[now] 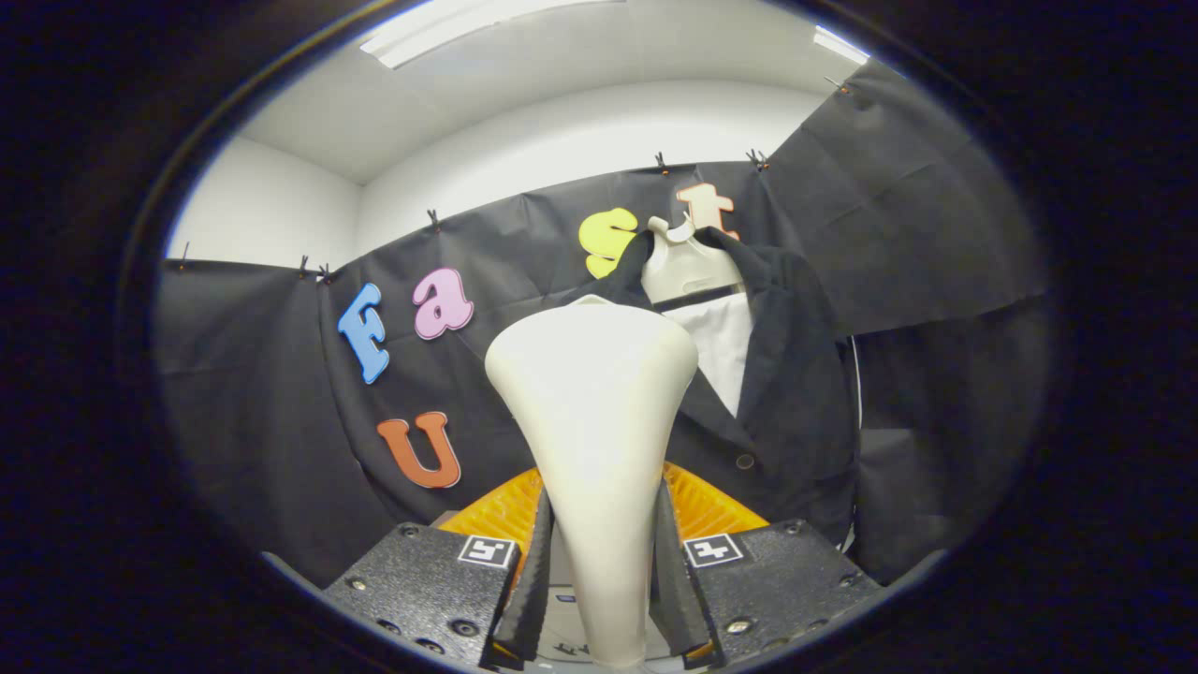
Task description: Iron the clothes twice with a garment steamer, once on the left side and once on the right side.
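My gripper (599, 562) is shut on the cream garment steamer (594, 402), both fingers pressing its narrow handle while its wide head rises just ahead of them. Beyond the head hangs a dark jacket (796, 374) on a pale mannequin-style hanger (688, 267), with a white shirt front (721, 346) showing between the lapels. The steamer head covers the jacket's left side. Whether the head touches the cloth I cannot tell.
The booth's black cloth wall (262, 393) runs behind and to both sides of the jacket. An orange ribbed part (501, 515) sits low behind the fingers. White walls and ceiling lights lie above the cloth.
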A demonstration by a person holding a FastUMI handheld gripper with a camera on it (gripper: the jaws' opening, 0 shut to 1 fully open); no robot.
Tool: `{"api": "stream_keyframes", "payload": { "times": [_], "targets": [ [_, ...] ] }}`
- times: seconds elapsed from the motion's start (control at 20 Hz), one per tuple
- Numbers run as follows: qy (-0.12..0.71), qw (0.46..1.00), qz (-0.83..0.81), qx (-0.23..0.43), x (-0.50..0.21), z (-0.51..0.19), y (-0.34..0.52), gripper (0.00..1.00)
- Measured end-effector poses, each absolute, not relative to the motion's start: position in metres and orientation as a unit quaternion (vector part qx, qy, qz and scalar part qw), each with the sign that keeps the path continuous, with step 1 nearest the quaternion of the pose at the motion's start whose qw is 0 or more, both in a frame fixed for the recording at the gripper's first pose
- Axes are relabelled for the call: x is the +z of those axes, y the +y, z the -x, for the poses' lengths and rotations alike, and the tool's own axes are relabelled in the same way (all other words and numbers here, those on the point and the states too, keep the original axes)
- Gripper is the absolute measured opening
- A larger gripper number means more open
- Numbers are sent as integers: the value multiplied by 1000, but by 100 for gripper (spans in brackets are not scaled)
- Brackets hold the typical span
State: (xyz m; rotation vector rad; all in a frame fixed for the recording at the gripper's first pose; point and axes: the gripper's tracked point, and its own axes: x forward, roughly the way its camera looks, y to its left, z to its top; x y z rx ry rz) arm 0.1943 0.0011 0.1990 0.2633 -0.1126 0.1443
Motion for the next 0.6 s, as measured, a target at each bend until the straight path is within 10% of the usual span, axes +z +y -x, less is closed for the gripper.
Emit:
{"api": "stream_keyframes", "payload": {
  "times": [0.6],
  "targets": [
    [-53, 994, -91, 26, 252, -306, -13, 52]
  ]
}}
